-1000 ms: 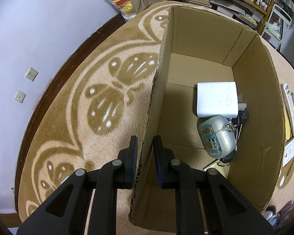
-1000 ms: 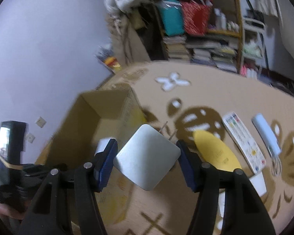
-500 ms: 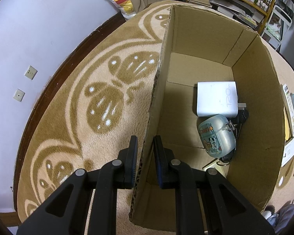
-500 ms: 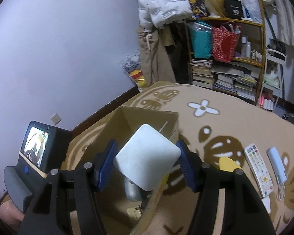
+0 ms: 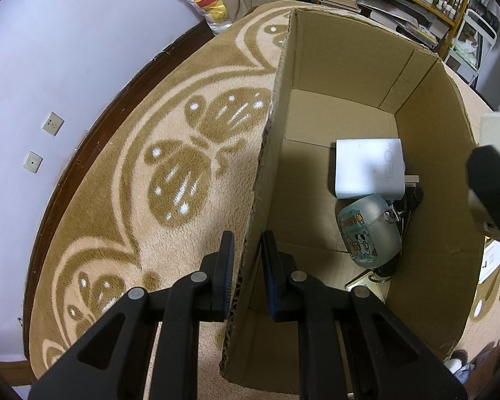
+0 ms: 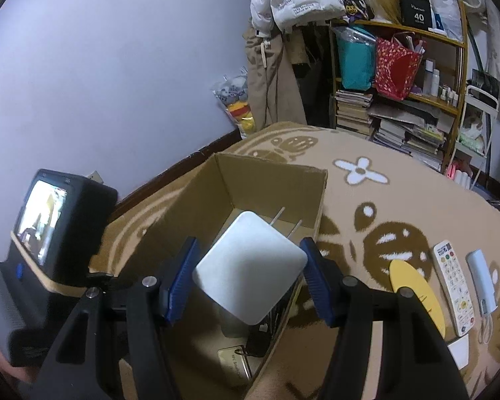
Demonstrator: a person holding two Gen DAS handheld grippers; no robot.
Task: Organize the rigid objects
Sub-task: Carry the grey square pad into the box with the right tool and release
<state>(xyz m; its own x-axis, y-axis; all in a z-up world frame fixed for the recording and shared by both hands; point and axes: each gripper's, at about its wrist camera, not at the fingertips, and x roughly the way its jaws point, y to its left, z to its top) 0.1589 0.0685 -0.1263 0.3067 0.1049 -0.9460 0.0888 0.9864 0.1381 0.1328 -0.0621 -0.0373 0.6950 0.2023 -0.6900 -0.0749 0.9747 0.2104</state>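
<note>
An open cardboard box stands on the patterned rug. My left gripper is shut on the box's left wall, one finger outside and one inside. In the box lie a white charger block, a translucent case with cartoon stickers and a gold tag. My right gripper is shut on a white square plug adapter with two metal prongs, held above the box. Its dark finger shows at the right edge of the left wrist view.
On the rug right of the box lie a yellow flat piece, a white remote and a pale blue device. A bookshelf and hanging clothes stand at the back. The other gripper's camera body is at left.
My right gripper carried the white adapter leftward from over the rug to above the box opening, rolling a little. Its finger has entered the left wrist view. The left gripper has not moved.
</note>
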